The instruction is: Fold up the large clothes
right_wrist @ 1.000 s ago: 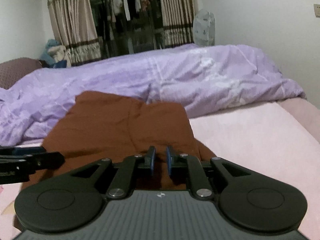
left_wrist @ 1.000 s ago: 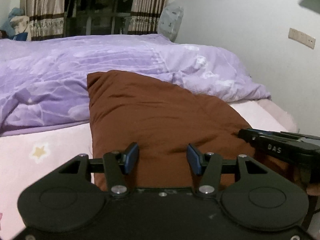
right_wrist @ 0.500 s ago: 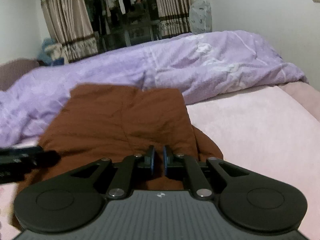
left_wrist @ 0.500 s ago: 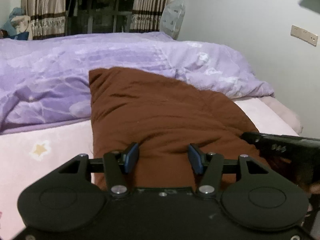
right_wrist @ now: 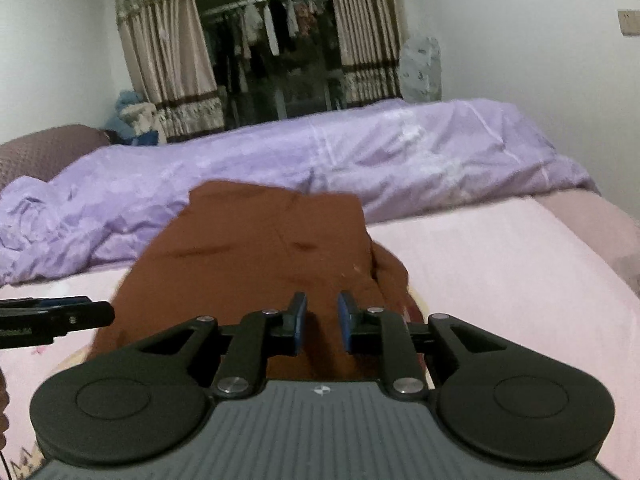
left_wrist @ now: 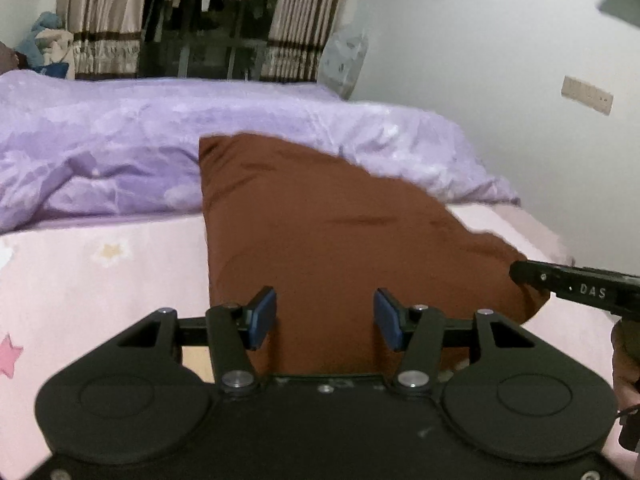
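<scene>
A large brown garment [left_wrist: 328, 232] lies folded on the pink bed sheet [left_wrist: 92, 280], its far edge against a purple duvet. It also shows in the right wrist view [right_wrist: 256, 256]. My left gripper [left_wrist: 325, 319] is open, its blue pads wide apart over the garment's near edge, holding nothing. My right gripper [right_wrist: 322, 324] is open with a narrow gap, above the garment's near right part, and empty. Each gripper shows at the edge of the other's view.
A rumpled purple duvet [right_wrist: 360, 160] runs across the bed behind the garment. Curtains and a rack of hanging clothes [right_wrist: 272, 52] stand at the back. A white wall [left_wrist: 500, 60] runs along the right. Pink sheet [right_wrist: 500, 272] stretches to the right.
My right gripper has opened from shut on the brown garment and let it go. Both grippers have risen and pulled back a little; the garment now lies flatter.
</scene>
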Demonstrator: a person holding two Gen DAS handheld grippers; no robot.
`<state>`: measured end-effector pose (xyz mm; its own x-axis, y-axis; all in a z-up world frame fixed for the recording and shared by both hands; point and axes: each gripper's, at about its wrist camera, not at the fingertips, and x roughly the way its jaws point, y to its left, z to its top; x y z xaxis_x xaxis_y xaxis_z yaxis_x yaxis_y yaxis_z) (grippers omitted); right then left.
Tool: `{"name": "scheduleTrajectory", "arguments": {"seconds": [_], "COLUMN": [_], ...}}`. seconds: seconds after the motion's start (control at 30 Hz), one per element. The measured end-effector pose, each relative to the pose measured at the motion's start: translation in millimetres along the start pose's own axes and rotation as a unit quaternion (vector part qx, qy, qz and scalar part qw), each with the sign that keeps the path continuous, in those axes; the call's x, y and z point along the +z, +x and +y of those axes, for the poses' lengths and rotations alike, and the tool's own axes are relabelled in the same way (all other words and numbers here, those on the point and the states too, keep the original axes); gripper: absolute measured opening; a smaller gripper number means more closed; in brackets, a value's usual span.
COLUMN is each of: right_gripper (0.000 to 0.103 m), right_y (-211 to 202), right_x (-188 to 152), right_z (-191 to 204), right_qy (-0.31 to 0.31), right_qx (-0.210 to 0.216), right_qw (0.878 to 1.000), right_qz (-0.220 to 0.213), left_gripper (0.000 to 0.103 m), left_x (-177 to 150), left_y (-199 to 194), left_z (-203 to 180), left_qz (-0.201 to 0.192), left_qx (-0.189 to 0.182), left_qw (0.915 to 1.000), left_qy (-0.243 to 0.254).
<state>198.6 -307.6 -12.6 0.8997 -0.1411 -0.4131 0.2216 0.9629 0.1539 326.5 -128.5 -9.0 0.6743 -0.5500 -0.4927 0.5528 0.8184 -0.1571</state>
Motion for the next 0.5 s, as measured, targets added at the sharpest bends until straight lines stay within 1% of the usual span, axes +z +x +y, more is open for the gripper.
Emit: {"name": "scheduleTrajectory", "arguments": {"seconds": [0.07,0.2,0.27,0.4,0.5], "right_gripper": [0.023,0.023,0.02,0.017,0.017], "right_y": [5,20,26,36,35], "right_x": [-5,-13,-17,-27,-29], "right_z": [-3,-9,-14,-23,-22], "right_qy": [0.007,0.021,0.033,0.067,0.068], "right_qx": [-0.002,-0.003,-0.001,0.011,0.009], "right_qw": [1.0,0.999,0.999,0.997,0.997], "right_qz": [0.006,0.024,0.03,0.036,0.035], "left_gripper": [0.054,0.056,0.057,0.057,0.057], "left_x": [-6,-15,-18,-25,-23], "left_y": [8,18,23,28,27], "left_z": [0,2,3,1,1], "left_qz": [0.017,0.026,0.031,0.037,0.04], "left_qx": [-0.005,-0.004,-0.005,0.008,0.011], "left_qw": [0.9998,0.9995,0.9993,0.9993,0.9992], "left_qy": [-0.007,-0.016,-0.021,0.0,-0.001]}}
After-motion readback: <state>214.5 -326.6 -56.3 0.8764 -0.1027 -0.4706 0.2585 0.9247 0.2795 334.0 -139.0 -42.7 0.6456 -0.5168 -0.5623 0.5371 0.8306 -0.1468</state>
